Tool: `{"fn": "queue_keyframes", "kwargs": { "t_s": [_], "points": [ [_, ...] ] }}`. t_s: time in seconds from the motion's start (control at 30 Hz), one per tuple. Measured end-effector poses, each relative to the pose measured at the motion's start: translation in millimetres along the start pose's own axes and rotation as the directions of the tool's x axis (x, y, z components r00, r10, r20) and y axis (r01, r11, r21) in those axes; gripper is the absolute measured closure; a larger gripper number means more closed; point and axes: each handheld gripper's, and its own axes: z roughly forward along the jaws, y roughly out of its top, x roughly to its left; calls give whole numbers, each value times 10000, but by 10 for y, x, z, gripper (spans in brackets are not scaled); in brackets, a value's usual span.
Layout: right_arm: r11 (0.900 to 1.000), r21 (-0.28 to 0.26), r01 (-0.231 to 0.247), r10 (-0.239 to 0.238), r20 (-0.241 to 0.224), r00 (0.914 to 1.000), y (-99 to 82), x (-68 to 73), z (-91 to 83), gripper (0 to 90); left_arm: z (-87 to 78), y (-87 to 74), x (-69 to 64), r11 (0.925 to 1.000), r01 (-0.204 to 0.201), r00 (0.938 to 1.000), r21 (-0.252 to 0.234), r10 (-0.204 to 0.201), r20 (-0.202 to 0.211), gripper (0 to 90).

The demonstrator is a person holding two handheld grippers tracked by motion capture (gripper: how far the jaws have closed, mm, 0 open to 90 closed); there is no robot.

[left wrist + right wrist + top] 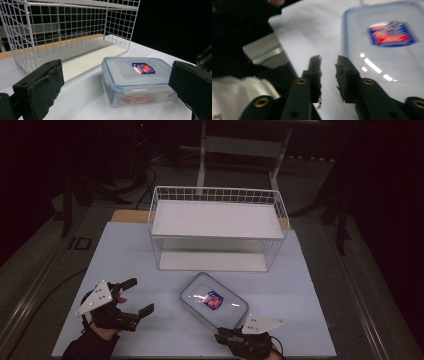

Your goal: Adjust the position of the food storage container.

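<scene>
Left gripper (137,296) gapes wide; right gripper (328,65), blurred, seems narrowly parted near the container (214,300), risking nudging it.

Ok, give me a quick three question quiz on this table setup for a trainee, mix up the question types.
1. True or false: the plastic food container sits inside the white wire rack.
2. Which tongs are spread wider: A) left tongs B) right tongs?
3. Fill in: the container's lid is ____ (on/off).

Key: 1 false, it rests on the table in front of the rack. 2 A. 3 on.
</scene>
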Motion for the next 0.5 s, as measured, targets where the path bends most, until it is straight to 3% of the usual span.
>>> {"fn": "queue_keyframes", "kwargs": {
  "t_s": [0.1,0.13,0.23,0.5],
  "points": [
    [9988,480,136,-133,-68,9999,-67,35,110,896,4,-2,4,10000,29,10000,33,-29,67,0],
    [9958,858,310,-329,206,9992,-106,41,166,898,4,-3,0,10000,-4,10000,36,3,63,0],
    [9923,1171,414,-480,539,9974,-121,37,194,899,9,-7,-5,10000,-13,9999,23,13,113,0],
    [9907,1362,64,-187,892,9958,-128,-22,166,900,14,-11,-4,10000,21,9999,34,-22,167,0]
  ]
}}
